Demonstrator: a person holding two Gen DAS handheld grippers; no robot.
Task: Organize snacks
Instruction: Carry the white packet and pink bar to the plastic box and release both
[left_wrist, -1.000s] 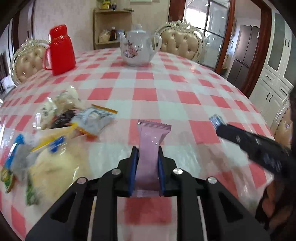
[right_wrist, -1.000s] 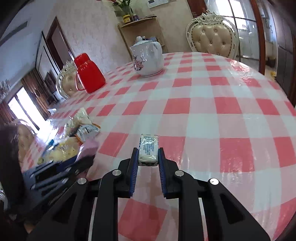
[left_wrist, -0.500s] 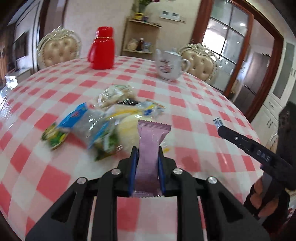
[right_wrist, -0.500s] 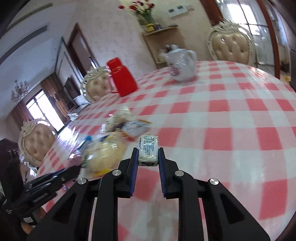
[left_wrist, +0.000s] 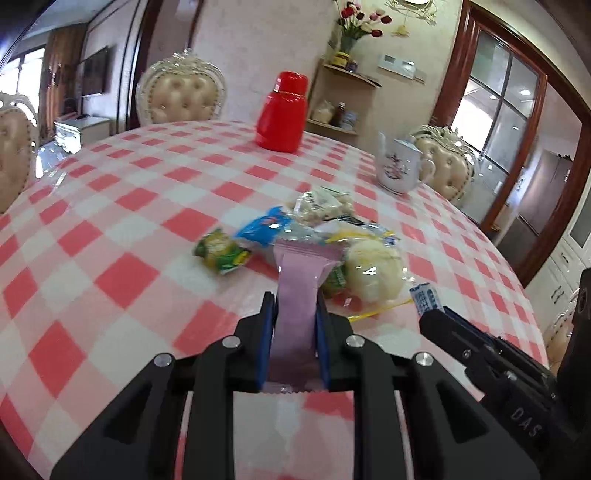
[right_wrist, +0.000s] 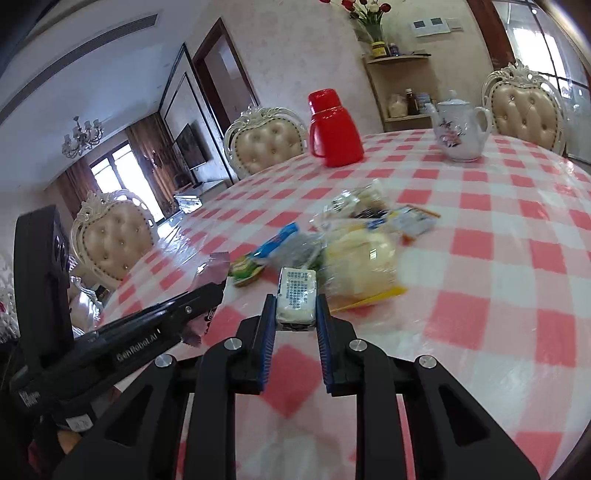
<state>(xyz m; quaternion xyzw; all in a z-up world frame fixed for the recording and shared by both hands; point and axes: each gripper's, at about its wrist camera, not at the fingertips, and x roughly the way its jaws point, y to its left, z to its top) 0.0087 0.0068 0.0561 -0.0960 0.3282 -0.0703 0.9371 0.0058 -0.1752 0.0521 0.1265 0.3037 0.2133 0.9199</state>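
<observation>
Two hand-held grippers are loaded at once: the left hand-held gripper (left_wrist: 291, 314) is clenched on a long pale-pink foil snack packet (left_wrist: 298, 291) that stands upright between its blue pads, and the right hand-held gripper (right_wrist: 295, 314) is clamped on a small white wrapped block with blue print (right_wrist: 296, 294), gripped by its sides. Both hang above the near part of the round desk under a red-and-white checked plastic cloth (left_wrist: 122, 273), just short of the loose heap of snacks (left_wrist: 332, 240): a green packet (left_wrist: 221, 254), a blue-and-clear pouch (left_wrist: 266, 226) and a clear bag holding a pale round bun (left_wrist: 373, 271). The step looks like bringing these two to the heap, so lower each one beside it rather than on top, since the bun bag would likely squash and the slick wrappers slide. Set the pink packet flat before opening, as it would probably topple if released upright. The red plastic thermos jug (left_wrist: 282, 112) and white flowered teapot (left_wrist: 399, 170) stand well apart at the far side.
</observation>
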